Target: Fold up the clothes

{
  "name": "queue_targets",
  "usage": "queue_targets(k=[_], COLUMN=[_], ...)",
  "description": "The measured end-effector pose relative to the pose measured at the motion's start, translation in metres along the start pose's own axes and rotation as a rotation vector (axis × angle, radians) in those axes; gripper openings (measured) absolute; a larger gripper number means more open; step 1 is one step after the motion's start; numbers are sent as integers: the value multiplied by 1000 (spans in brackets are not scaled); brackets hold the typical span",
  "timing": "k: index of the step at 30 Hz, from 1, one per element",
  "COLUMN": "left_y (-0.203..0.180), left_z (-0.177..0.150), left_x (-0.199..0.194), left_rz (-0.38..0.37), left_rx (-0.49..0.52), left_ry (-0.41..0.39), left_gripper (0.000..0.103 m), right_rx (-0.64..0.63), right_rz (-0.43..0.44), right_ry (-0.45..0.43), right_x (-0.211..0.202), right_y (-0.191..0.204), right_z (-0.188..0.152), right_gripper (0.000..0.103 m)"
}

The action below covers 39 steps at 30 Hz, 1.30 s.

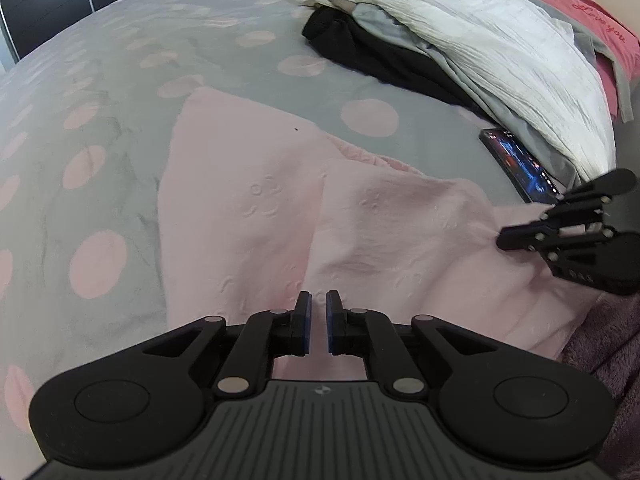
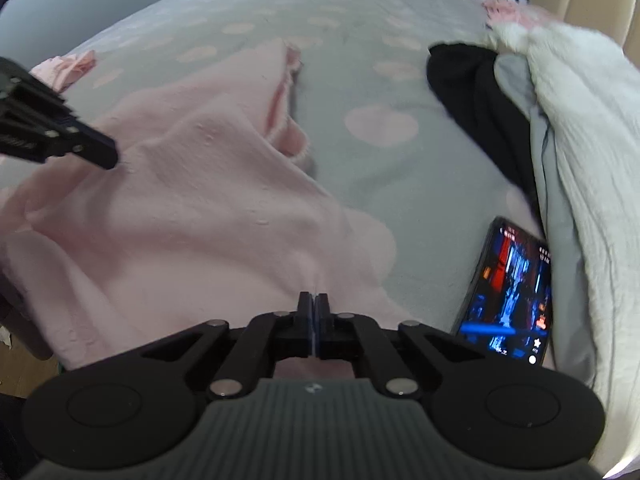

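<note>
A pale pink garment (image 1: pixel 260 200) lies spread and rumpled on the grey bedspread with pink dots (image 1: pixel 100 120). In the left wrist view my left gripper (image 1: pixel 319 300) hovers over the garment's near part with a narrow gap between its blue pads, and I see nothing pinched there. My right gripper (image 1: pixel 502 238) comes in from the right, its tip at the garment's edge. Seen from the right wrist, my right gripper (image 2: pixel 314 300) is shut on a raised ridge of the pink garment (image 2: pixel 200 200). The left gripper (image 2: pixel 110 158) reaches in from the left.
A lit phone (image 2: pixel 508 292) lies on the bed to the right. Beside it a pile holds white cloth (image 2: pixel 580 140), grey cloth and a black garment (image 2: pixel 472 100). A smaller pink item (image 2: pixel 68 66) lies at far left. A dark pink pillow (image 1: pixel 580 12) is behind the pile.
</note>
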<state>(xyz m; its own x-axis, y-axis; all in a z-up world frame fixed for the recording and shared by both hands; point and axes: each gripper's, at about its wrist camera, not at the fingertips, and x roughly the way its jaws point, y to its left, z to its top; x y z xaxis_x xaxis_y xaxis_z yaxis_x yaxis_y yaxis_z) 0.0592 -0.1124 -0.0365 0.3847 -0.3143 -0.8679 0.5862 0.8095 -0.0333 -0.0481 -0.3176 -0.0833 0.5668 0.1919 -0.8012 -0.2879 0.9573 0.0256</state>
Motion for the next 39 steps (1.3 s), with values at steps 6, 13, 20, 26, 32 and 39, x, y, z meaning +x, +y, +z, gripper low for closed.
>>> queue_targets(k=[6,13,20,26,32,39], left_y=[-2,-9,-36,-52,-66,-74], left_z=[12,12,7,-2,-1,-15], left_x=[-18,-11,9,16,7,21], left_rz=[-32,-94,-113,-118,-68,-35], left_rx=[-40,-87,-29,16,51,99], left_ry=[-42,-1,73,110,87,146], left_gripper=[46,47,47,47,54,39], right_rx=[-30,-98,-155,-189,-199,-220], right_rz=[118,332,387,448,459,451], right_ry=[10,88,103,102,132,118], right_x=[-29,-37,-42,-48,-44,-53], right_y=[46,104,123,133,138,137], right_z=[-5,-17,-18,-15,-15,-15], right_gripper=[0,0,0,0,0,1])
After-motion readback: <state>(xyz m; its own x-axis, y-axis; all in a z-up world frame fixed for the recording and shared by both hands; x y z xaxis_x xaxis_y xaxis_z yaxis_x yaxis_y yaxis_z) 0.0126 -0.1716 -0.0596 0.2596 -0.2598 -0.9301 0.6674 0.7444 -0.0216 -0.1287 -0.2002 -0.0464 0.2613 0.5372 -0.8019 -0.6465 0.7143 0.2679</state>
